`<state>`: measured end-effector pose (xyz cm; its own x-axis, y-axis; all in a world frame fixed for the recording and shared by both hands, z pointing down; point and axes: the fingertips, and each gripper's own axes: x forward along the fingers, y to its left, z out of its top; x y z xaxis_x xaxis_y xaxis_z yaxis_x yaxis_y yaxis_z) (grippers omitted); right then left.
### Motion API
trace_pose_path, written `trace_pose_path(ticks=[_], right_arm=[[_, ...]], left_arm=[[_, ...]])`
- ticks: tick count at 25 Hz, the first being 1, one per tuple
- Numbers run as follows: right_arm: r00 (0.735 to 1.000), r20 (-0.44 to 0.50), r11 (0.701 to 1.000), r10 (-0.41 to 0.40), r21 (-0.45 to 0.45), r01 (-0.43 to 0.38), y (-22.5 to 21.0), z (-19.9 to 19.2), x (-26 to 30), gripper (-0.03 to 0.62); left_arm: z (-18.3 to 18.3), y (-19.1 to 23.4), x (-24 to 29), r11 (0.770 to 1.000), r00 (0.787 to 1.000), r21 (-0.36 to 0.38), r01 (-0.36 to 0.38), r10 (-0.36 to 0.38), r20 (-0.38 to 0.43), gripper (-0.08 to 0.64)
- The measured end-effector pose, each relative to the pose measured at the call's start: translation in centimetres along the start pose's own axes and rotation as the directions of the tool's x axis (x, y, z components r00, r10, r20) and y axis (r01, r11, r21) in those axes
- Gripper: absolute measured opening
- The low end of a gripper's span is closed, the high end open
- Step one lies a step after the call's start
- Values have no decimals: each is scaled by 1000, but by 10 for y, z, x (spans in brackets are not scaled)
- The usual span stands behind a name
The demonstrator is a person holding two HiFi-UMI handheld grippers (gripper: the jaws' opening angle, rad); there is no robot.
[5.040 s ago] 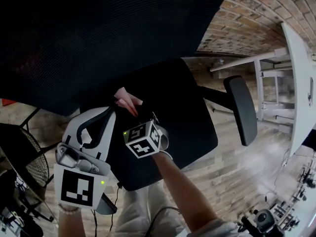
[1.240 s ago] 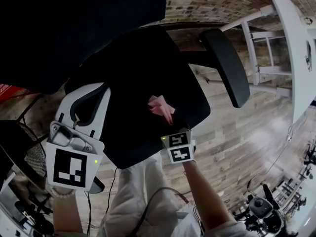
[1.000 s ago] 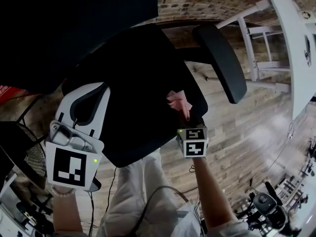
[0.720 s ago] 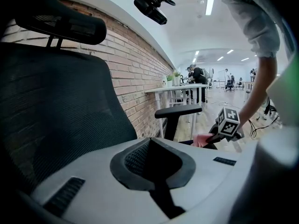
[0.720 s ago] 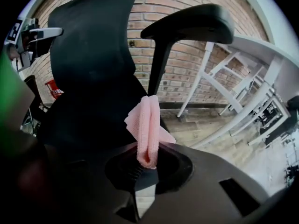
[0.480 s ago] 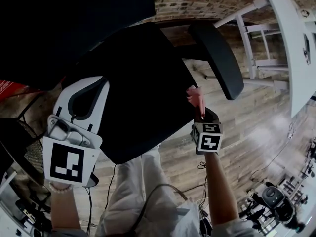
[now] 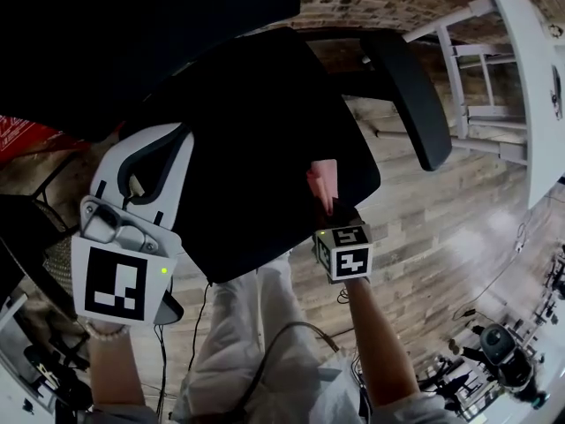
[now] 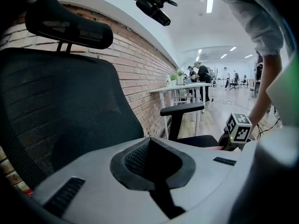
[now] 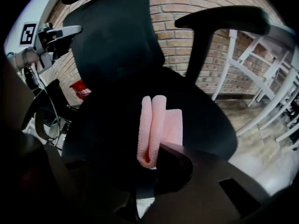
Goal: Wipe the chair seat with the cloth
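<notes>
**Fingers (image 9: 196, 171) of our right gripper (image 9: 148, 160) clamp the pink cloth (image 9: 156, 120)**

We look steeply down on the black chair (image 7: 132, 34), its seat (image 7: 238, 148) spread in front of us. Our left gripper (image 8: 150, 141) hangs at the seat's left edge, white fingers (image 8: 93, 171) pressed together on nothing. Our right gripper sits at the seat's front right corner, near the armrest (image 7: 408, 95). Folded lengthwise, the cloth lies on that corner, its near end nipped between the dark fingers.
</notes>
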<state>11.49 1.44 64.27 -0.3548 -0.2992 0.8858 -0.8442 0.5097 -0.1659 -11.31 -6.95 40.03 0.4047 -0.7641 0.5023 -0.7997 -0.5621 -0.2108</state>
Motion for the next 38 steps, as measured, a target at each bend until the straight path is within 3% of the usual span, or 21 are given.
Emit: trace_pose_path(ticks=[7, 11, 16, 21, 24, 29, 38], right_arm=[[976, -57, 970, 209, -113, -214, 116, -20, 14, 54], [942, -106, 915, 320, -222, -336, 175, -33, 14, 54], [887, -158, 842, 435, -279, -462, 229, -55, 9, 54], [832, -221, 779, 509, -292, -554, 258, -81, -2, 54], [812, -249, 754, 528, -304, -583, 267, -94, -9, 54], [834, -235, 775, 500, -308, -552, 255, -97, -10, 54], [944, -132, 913, 303, -242, -327, 161, -77, 3, 54]], left_arm=[[-7, 7, -18, 999, 999, -34, -43, 43, 10, 18], [-12, 11, -22, 996, 998, -57, -66, 66, 10, 18], [-17, 12, -27, 995, 997, -62, -76, 76, 12, 18], [-19, 8, -28, 995, 997, -66, -77, 78, 14, 18], [-20, 5, -29, 995, 997, -64, -72, 73, 15, 18], [-16, -1, -31, 996, 998, -60, -61, 62, 18, 18], [-6, -21, -18, 999, 1000, -40, -22, 23, 21, 18]])
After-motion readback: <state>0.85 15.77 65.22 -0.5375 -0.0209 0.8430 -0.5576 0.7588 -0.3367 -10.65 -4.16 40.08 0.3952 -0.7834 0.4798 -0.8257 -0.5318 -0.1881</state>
